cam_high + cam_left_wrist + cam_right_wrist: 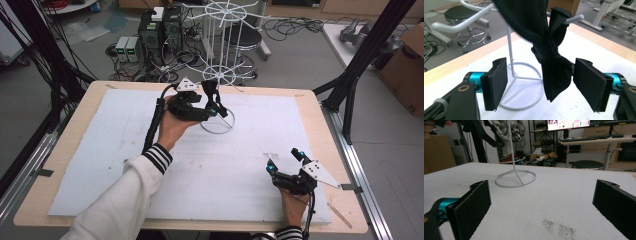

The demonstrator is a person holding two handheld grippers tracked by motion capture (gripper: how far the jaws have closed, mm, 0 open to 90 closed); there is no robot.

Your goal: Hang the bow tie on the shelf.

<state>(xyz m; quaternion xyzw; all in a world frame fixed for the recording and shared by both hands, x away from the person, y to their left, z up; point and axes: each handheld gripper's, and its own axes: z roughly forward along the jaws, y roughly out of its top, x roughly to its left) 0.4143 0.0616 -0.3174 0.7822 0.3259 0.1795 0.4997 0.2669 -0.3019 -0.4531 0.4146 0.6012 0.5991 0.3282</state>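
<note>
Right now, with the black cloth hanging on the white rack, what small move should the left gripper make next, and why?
Probably draw the left gripper straight back. Its jaws stand open and the black cloth already hangs from the white rack, though its tail is still between the pads.

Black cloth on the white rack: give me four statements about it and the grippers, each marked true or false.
1. The black cloth hangs from an arm of the white wire rack. True.
2. The left gripper is clamped shut on the cloth. False: its fingers stand apart, the cloth's lower end between them.
3. The right gripper is open with nothing between its fingers. True.
4. The rack lies tipped over on the table. False: it stands upright on its ring base.
</note>
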